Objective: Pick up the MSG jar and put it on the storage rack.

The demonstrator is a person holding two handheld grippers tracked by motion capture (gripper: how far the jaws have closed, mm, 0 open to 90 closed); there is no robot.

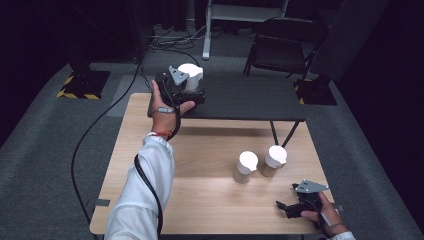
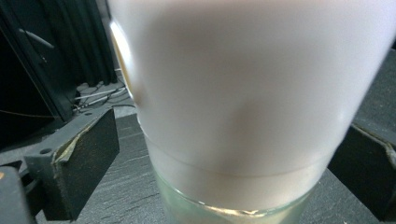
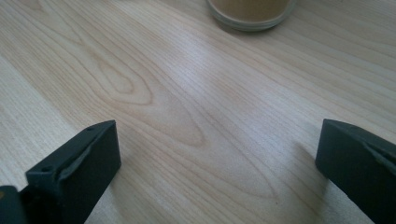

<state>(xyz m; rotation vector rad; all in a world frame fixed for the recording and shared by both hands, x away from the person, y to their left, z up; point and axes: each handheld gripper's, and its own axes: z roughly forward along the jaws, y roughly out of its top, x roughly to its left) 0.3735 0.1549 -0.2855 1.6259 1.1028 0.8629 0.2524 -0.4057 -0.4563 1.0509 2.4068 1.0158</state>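
Note:
A glass jar with a white lid (image 1: 191, 74) stands at the left end of a dark raised shelf (image 1: 245, 100). My left gripper (image 1: 190, 88) is open around it. In the left gripper view the jar (image 2: 243, 93) sits very close between the jaws, with a small gap at the left pad (image 2: 88, 158). Two more white-lidded jars (image 1: 245, 166) (image 1: 273, 161) with tan contents stand side by side on the wooden table (image 1: 200, 150). My right gripper (image 1: 284, 206) rests open low over the table's front right corner, with nothing between its jaws (image 3: 217, 149). One jar's base (image 3: 252, 11) shows ahead of it.
The dark shelf stands on thin legs over the back of the wooden table. A black folding chair (image 1: 285, 45) stands behind it on the grey floor. Cables (image 1: 100, 125) trail across the floor at the left.

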